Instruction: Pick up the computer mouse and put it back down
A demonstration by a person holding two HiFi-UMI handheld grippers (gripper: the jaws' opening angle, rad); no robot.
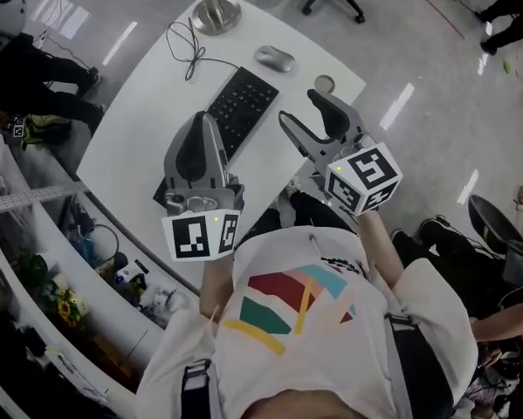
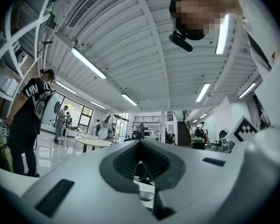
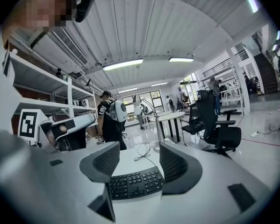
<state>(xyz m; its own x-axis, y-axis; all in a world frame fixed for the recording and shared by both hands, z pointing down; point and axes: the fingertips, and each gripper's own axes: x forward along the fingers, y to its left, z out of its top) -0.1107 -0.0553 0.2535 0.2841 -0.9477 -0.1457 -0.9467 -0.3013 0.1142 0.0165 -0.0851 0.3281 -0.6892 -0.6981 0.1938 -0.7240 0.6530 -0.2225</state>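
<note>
An open office hall, with a white curved desk [image 1: 147, 94] carrying a black keyboard [image 1: 241, 103]. The right gripper [image 1: 300, 105] hovers wide and empty; the left gripper [image 1: 203, 122] is closed on nothing. The computer mouse [image 1: 274, 58] lies untouched at the far edge. This looks like the approach step: next, reach farther and straddle the mouse.

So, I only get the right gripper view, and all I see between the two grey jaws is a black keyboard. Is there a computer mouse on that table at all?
Observer: Yes. The head view shows a grey mouse lying on the white table, past the far right corner of the keyboard, with nothing touching it.
Operator: And what is the other gripper doing?
Observer: The left gripper is over the keyboard's near end in the head view. Its own view shows its jaws together with nothing between them.
Operator: Anything else beside the mouse?
Observer: A small round thing sits near the table's edge, right of the mouse. I cannot tell what it is.
</note>
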